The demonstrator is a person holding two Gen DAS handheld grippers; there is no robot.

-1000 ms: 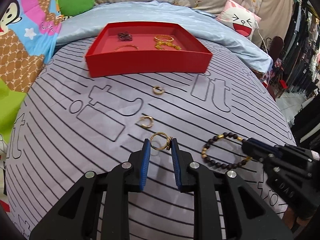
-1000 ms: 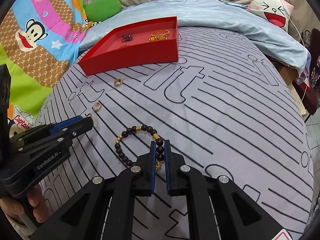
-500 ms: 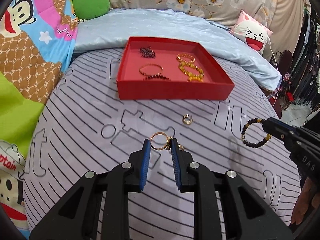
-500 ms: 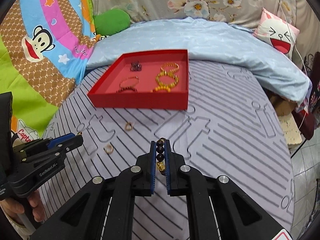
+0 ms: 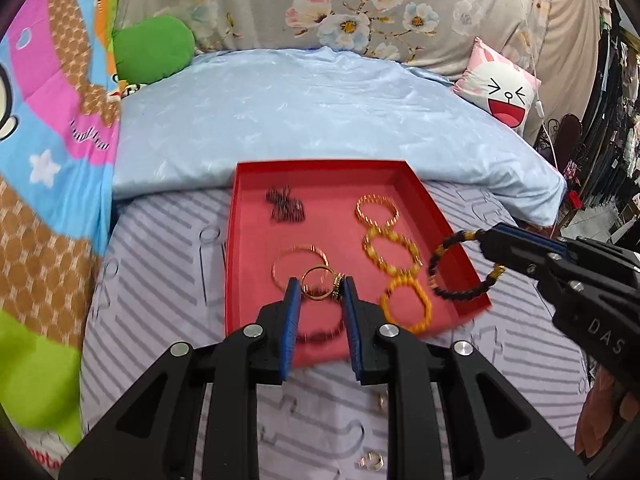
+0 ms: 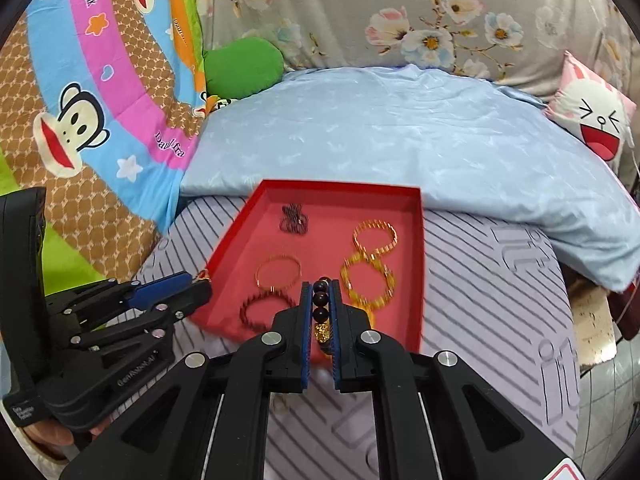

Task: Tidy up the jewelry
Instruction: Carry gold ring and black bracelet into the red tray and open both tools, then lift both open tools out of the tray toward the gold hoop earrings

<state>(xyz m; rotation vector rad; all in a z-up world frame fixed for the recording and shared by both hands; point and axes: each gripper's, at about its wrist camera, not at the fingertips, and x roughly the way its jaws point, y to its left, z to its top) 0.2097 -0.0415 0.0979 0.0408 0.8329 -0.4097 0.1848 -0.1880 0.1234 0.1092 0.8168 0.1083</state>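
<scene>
In the left wrist view the left gripper (image 5: 320, 292) sits at centre frame, its blue pads clamped on a gold ring (image 5: 318, 283) held above the near edge of the red tray (image 5: 436, 216). At the right of that frame the right gripper (image 5: 486, 240) has its jaws together on a dark beaded bracelet (image 5: 460, 266), which hangs over the tray's right rim. Inside the tray lie three gold bracelets (image 5: 392, 250), a thin bangle (image 5: 298, 260) and a dark chain (image 5: 285, 210), while two small gold rings (image 5: 371, 461) rest on the striped sheet (image 5: 156, 300) at the bottom
</scene>
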